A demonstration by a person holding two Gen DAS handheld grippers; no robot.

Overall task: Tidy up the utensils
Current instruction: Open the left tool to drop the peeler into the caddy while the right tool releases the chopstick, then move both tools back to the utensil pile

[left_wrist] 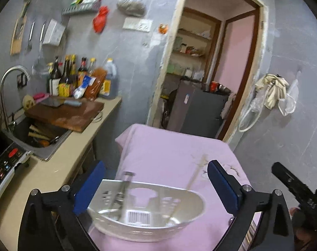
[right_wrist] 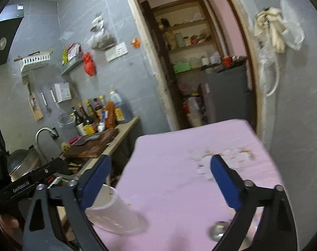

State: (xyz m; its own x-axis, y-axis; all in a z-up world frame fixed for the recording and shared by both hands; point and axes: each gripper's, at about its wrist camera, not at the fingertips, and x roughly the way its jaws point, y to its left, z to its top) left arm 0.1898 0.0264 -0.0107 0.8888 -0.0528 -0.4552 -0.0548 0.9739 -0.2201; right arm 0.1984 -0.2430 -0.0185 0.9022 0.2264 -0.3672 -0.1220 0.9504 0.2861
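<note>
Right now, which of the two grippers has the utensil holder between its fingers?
The left gripper: the white utensil holder sits between its open blue fingers, untouched. The right gripper has only pink cloth between its fingers.

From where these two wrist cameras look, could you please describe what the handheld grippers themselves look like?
Both are alike. The left gripper and the right gripper each have two flat blue pads on black angular arms with triangular cut-outs, jointed by round silver pins. In the right wrist view, the left gripper's black body carries white lettering that reads GenRobot.AI. No cables or sleeves can be made out.
</note>
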